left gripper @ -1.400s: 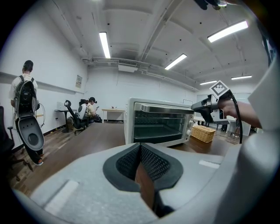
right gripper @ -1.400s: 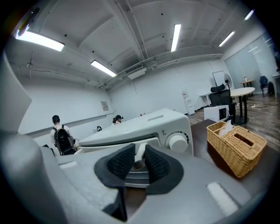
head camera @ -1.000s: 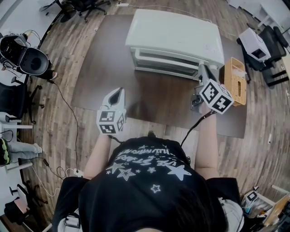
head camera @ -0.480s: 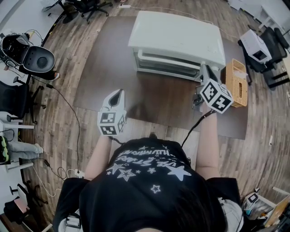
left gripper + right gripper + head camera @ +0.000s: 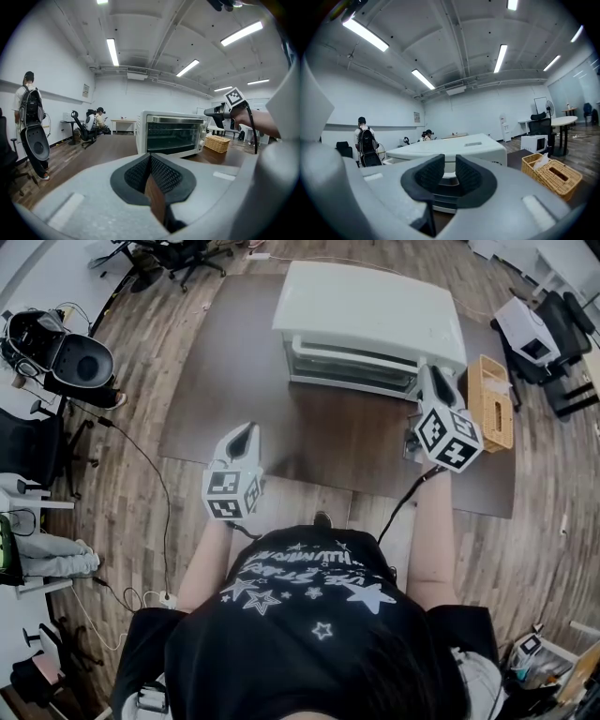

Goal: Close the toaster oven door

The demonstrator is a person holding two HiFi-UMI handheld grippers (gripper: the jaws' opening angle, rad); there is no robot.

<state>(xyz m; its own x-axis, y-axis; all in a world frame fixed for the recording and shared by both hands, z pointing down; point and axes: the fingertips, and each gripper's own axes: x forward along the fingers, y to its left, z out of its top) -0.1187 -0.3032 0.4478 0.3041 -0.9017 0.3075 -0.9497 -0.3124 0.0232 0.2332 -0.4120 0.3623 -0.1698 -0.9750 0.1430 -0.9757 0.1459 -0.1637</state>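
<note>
A large office or lab room: wood floor [image 5: 122, 371], white walls [image 5: 61, 84], strip lights [image 5: 112, 51] on the ceiling. Beyond the toaster oven [image 5: 173, 133] stand office chairs [image 5: 178, 251] and a desk [image 5: 124, 123], and people [image 5: 98, 117] sit there.

The toaster oven [image 5: 370, 315] is white, the woven basket [image 5: 489, 404] tan.

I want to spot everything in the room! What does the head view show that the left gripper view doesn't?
Only the head view shows the person's starry black shirt and a cable trailing over the floor. Only the left gripper view shows the ceiling lights and a person with a backpack. Both show the toaster oven, the wicker basket and the right gripper.
</note>
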